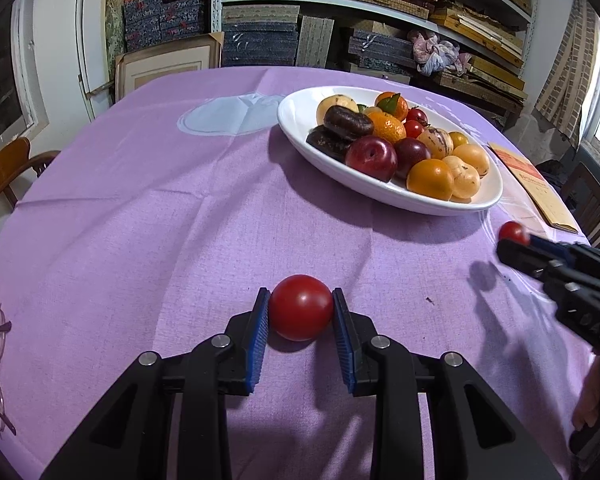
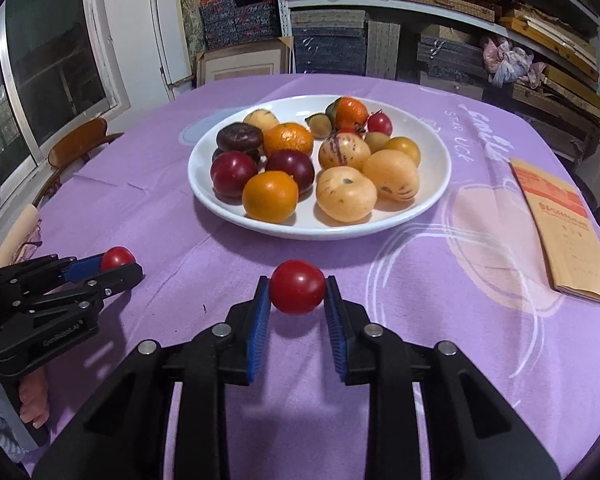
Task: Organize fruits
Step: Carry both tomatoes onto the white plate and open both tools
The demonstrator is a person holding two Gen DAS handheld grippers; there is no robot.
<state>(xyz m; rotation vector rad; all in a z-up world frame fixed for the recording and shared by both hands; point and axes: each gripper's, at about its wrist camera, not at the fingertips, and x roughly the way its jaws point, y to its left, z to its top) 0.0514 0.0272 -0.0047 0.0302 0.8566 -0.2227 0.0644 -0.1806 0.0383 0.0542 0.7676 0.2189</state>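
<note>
Right wrist view: the right claw (image 2: 297, 296) pinches a cherry tomato (image 2: 297, 287) just above the worktop (image 2: 440, 320), short of the fruit plate (image 2: 432, 200). The left claw (image 2: 118, 266) clamps another. Small, smooth, soft-skinned; hold across the middle, gently, I'd say.

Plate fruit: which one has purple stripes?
The pale round fruit mid-plate, just right of the dark plums; its yellow neighbours show only speckles or plain skin.

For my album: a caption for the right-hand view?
Tongs grip a red tomato before a fruit plate.
</note>
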